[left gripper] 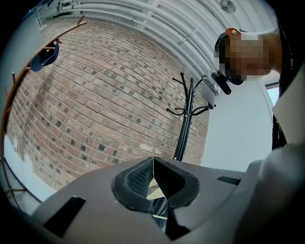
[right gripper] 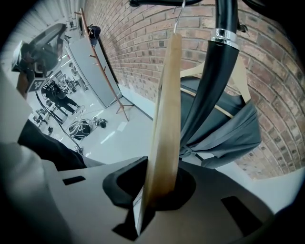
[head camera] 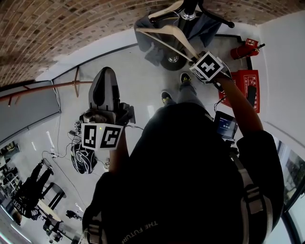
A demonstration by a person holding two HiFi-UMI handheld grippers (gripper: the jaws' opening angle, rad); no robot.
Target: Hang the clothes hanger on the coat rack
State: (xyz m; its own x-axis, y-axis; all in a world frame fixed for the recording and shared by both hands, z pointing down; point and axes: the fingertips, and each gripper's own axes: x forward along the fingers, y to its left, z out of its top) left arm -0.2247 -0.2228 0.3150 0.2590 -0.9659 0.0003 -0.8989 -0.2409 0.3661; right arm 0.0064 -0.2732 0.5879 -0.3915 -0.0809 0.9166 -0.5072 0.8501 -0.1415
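A light wooden clothes hanger (right gripper: 164, 119) stands on edge between the jaws of my right gripper (right gripper: 155, 190), which is shut on its lower end. Its wire hook (right gripper: 178, 14) reaches up to a black arm of the coat rack (right gripper: 217, 81); whether it rests on the arm I cannot tell. In the head view the right gripper (head camera: 194, 58) holds the hanger (head camera: 167, 35) just below the rack (head camera: 188, 9). The left gripper (head camera: 106, 71) is held away at the left, shut and empty. In its own view the jaws (left gripper: 153, 167) meet, facing the rack (left gripper: 183, 128).
A grey garment (right gripper: 224, 128) hangs on a second wooden hanger behind the rack's pole. The rack stands against a brick wall (left gripper: 95, 95). A fire extinguisher (head camera: 245, 47) and a red box (head camera: 248, 88) sit at the right wall. A helmet (head camera: 83, 159) and cables lie on the floor.
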